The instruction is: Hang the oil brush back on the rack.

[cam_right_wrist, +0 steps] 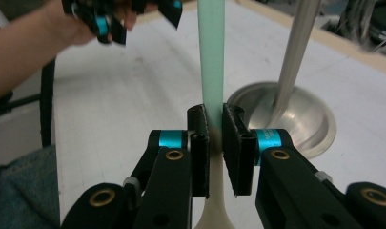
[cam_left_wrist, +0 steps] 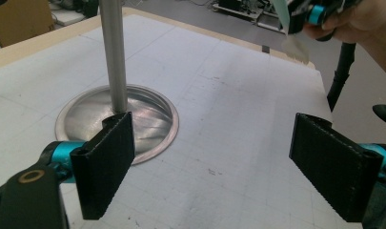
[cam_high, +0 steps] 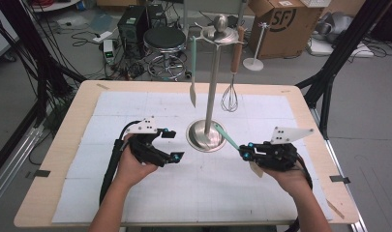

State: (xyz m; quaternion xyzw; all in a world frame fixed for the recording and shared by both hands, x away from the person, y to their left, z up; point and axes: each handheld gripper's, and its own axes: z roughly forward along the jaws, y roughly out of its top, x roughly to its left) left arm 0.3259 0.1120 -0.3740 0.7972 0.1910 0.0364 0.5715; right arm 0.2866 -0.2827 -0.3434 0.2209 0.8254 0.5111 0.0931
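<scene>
Right claw (cam_right_wrist: 214, 152) clamps the mint-handled spatula (cam_right_wrist: 212, 57), presumably for hanging on the rack (cam_high: 212, 96); left claw (cam_left_wrist: 219, 167) idles wide.

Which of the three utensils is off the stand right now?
The mint-handled one clamped in the right gripper, slanting over the base. The other mint-handled utensil and the wooden-handled whisk hang from the stand's top.

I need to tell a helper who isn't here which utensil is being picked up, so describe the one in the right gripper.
Start at the steel utensil stand mid-table, where a mint-handled utensil and a wooden-handled whisk hang. Just right of its round base, the right gripper is shut on a mint-handled spatula. Unlike the hanging two, it is off the hooks, slanting towards the base.
</scene>
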